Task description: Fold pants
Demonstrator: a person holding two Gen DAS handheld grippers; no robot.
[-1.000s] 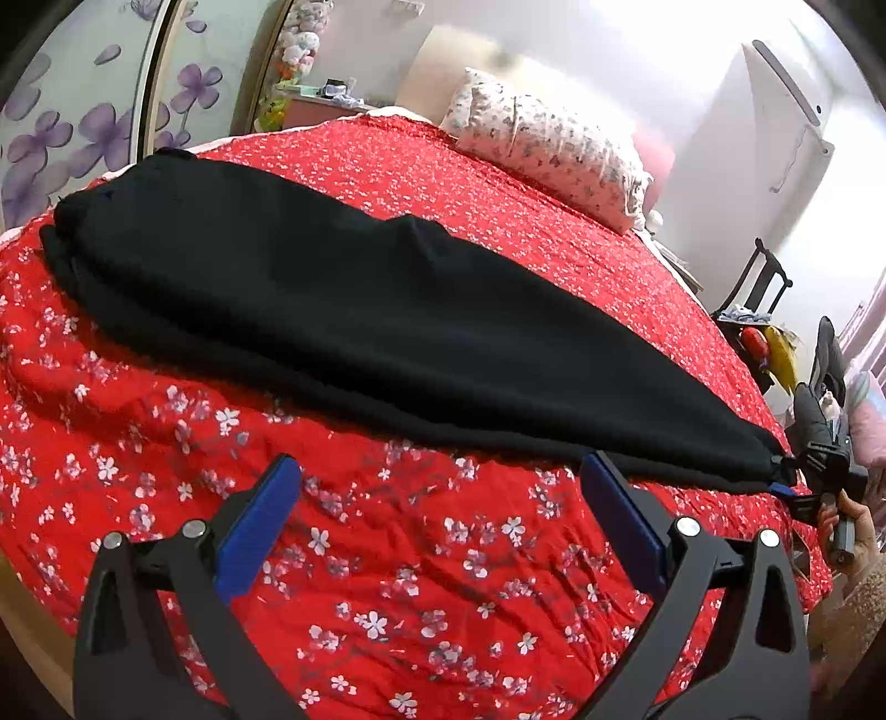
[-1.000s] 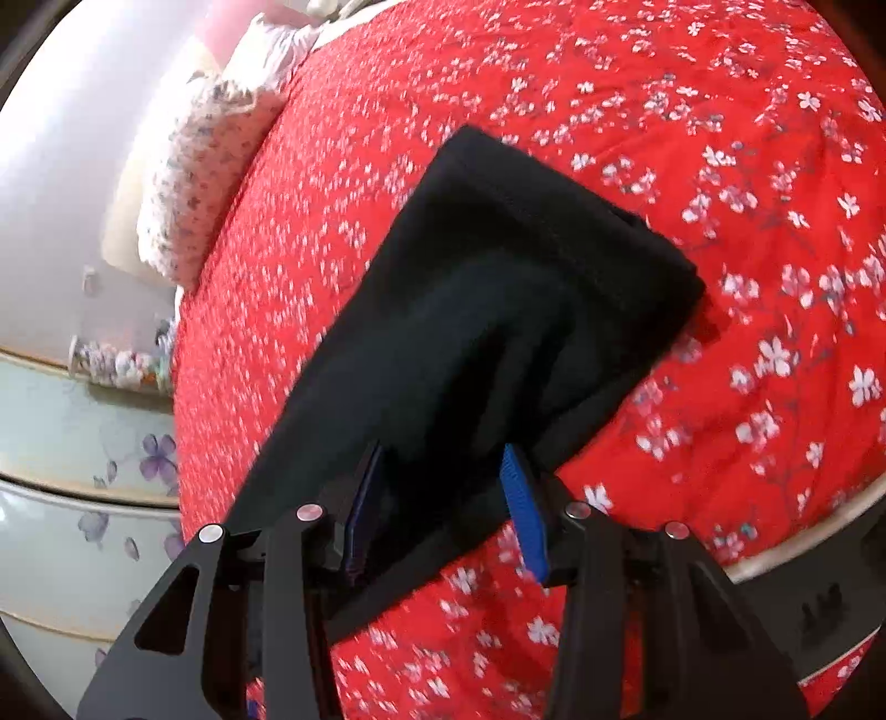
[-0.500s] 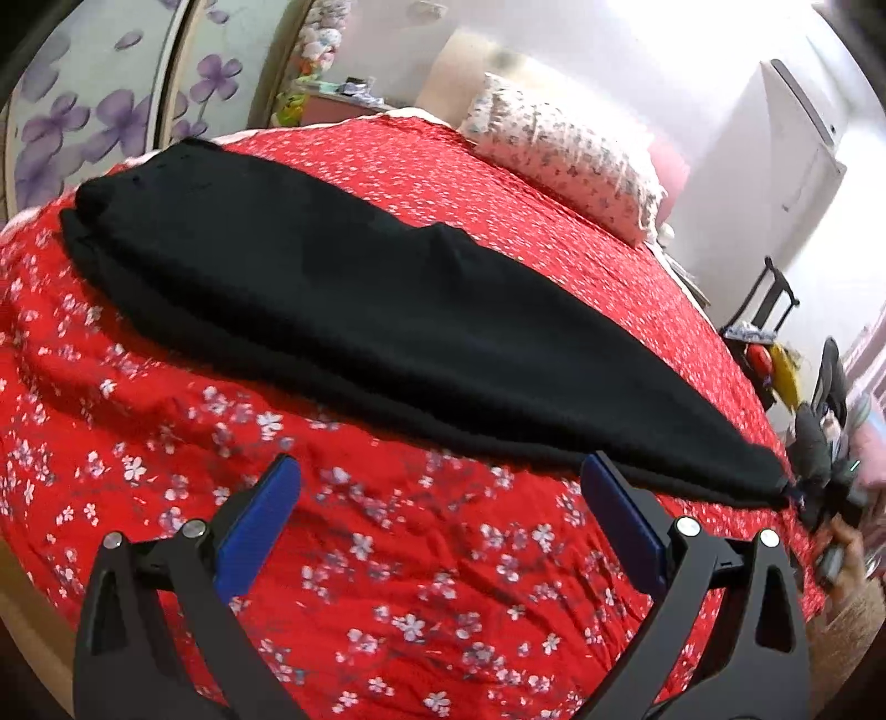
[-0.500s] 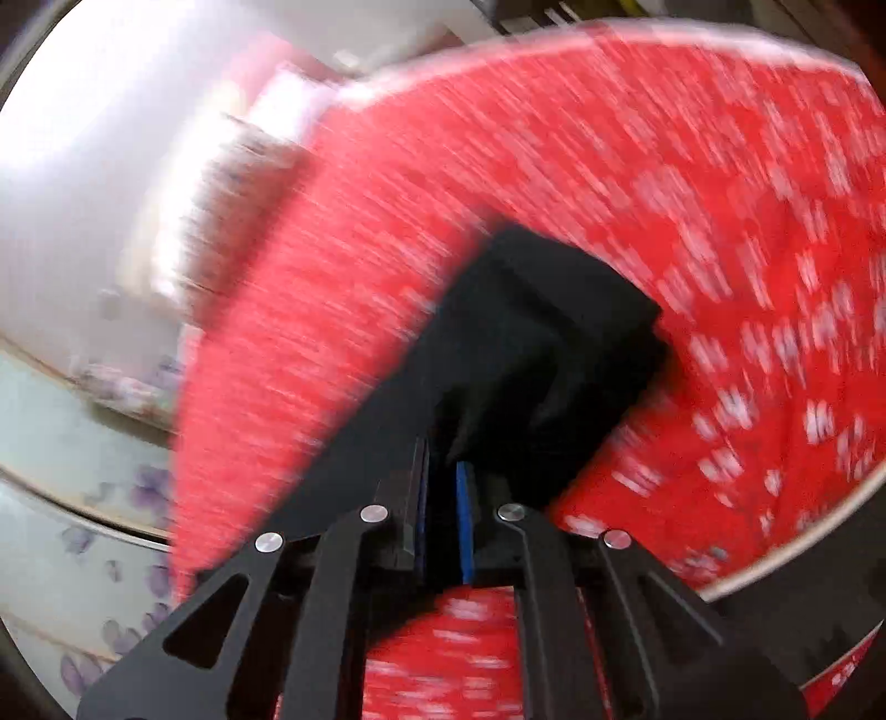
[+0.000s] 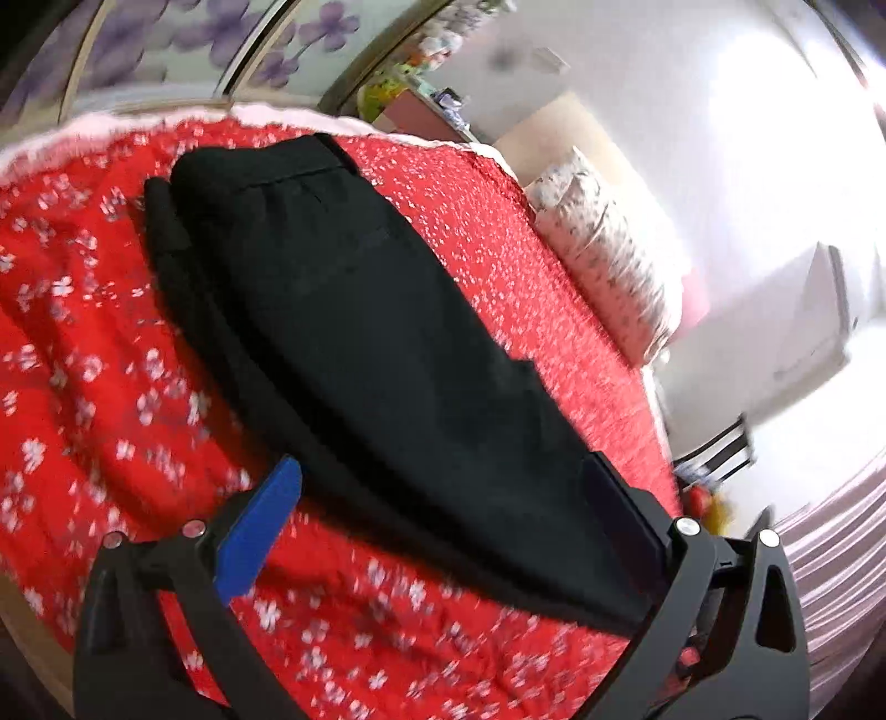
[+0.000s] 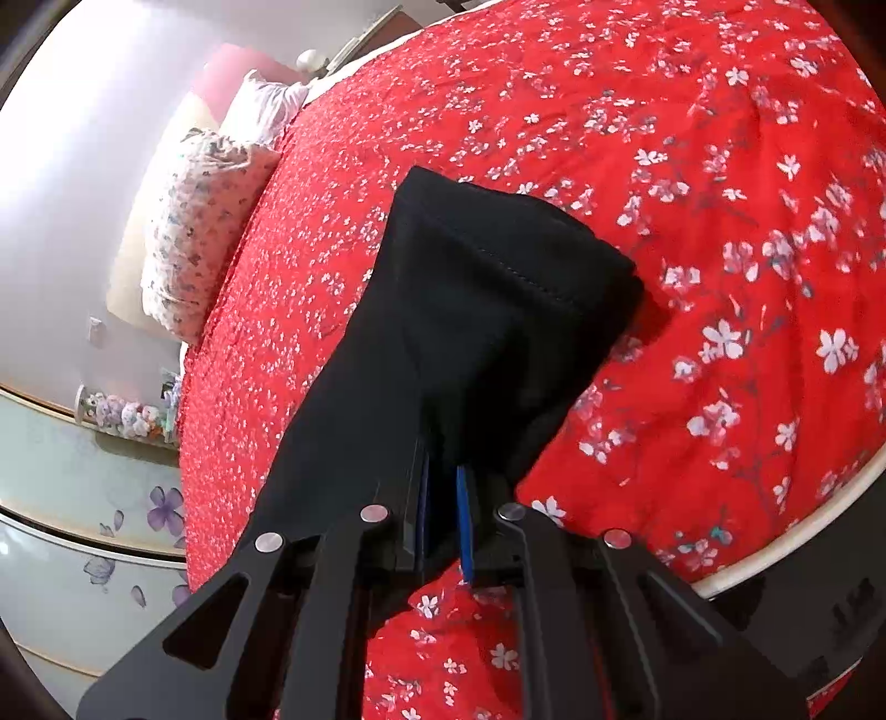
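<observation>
1. The black pants (image 5: pixel 387 354) are laid lengthwise across the red floral bedspread (image 5: pixel 111 399), with the waistband end placed toward the far edge of the bed near the mirrored wardrobe doors (image 5: pixel 210 39).
2. The hem end of the pants (image 6: pixel 498 288) is seen lifted off the bedspread (image 6: pixel 720 221) in the right wrist view, with its stitched cuff turned away from the camera.
3. The right gripper (image 6: pixel 443 520) is seen clamped together on the pants near the hem, and black fabric is pinched between its blue pads (image 6: pixel 464 515).
4. The left gripper (image 5: pixel 443 531) is held with its fingers wide apart above the middle stretch of the pants; nothing is gripped between them, and whether the fabric is touched cannot be told.
5. A flower-patterned pillow (image 5: pixel 603 260) is set at the head of the bed, well apart from the pants.
6. No containers can be made out; the small items on the shelf (image 6: pixel 127 415) beside the wardrobe are too blurred to identify.
</observation>
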